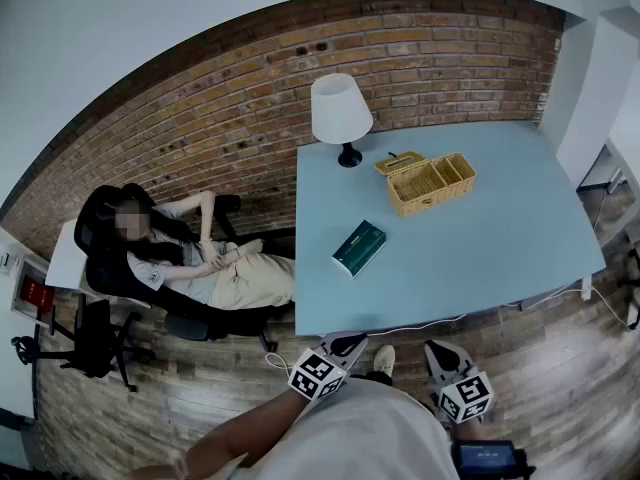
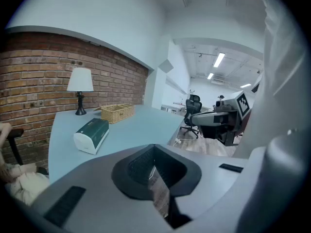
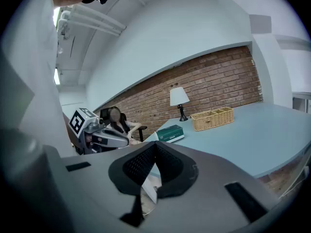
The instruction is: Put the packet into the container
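Dark-green with a white end, the packet [image 1: 359, 247] lies flat on the pale blue table [image 1: 500, 228], close to its left edge and towards the near-left corner. Nothing touches it. The woven container [image 1: 430, 204] stands well apart from it, further in towards the far edge, with its dividers open to view. A white-shaded lamp [image 1: 341, 113] stands at the far-left corner, against the brick wall [image 1: 250, 98].

Both grippers hang off the table, short of its near edge and close to the person's body. The left gripper [image 1: 345, 345] has its jaws pressed together with nothing between them, and the right gripper [image 1: 437, 352] likewise shows its jaws meeting, empty. A second person [image 1: 200, 263] sits in a black chair [image 1: 100, 248] beyond the table's left edge.
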Available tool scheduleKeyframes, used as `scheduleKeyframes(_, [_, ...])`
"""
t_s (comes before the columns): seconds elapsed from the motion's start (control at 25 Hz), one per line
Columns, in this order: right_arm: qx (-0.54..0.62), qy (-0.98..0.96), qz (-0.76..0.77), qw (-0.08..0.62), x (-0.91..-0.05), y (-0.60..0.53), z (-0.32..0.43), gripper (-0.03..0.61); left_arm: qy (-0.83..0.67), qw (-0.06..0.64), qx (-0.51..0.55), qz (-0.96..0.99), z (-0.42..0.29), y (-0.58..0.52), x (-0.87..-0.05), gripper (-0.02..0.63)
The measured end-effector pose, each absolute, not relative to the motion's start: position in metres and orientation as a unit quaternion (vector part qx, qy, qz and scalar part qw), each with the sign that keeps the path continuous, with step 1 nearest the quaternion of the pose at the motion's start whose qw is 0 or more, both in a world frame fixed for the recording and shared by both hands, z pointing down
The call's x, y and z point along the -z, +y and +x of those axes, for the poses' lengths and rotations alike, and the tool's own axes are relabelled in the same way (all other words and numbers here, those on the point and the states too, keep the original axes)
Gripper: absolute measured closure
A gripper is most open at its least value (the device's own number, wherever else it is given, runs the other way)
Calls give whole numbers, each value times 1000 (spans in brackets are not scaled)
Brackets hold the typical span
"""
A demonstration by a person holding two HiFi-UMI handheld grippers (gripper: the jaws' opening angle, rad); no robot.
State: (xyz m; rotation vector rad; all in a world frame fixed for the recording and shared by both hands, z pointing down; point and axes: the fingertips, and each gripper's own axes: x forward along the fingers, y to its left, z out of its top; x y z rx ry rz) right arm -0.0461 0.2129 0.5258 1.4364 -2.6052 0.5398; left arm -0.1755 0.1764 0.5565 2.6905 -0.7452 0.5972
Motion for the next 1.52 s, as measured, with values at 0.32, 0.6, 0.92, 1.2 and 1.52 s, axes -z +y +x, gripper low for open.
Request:
scheduleKeyframes(0.32, [-168,-859,480,55,-528,210,-48,568,-258,149,-205,932,-178,172,-558,603])
scheduleKeyframes(0.6, [-178,-862,472,59,-531,204,-48,568,-265,155,-201,930,-177,168,-558,603])
scheduleKeyframes(0.92, [-193,-863,462,67,-538,192,-50,568,-276,171,-202,924,-180,161,-567,603])
scheduleKeyframes(1.2, [-205,-861,460,75,-547,176,-45,568,-273,179,-210,922,-172,146,-573,603])
scheduleKeyframes(1.52, [-206,-857,465,80,-545,139,-32,568,-271,173,-211,923,-159,103,-572,603])
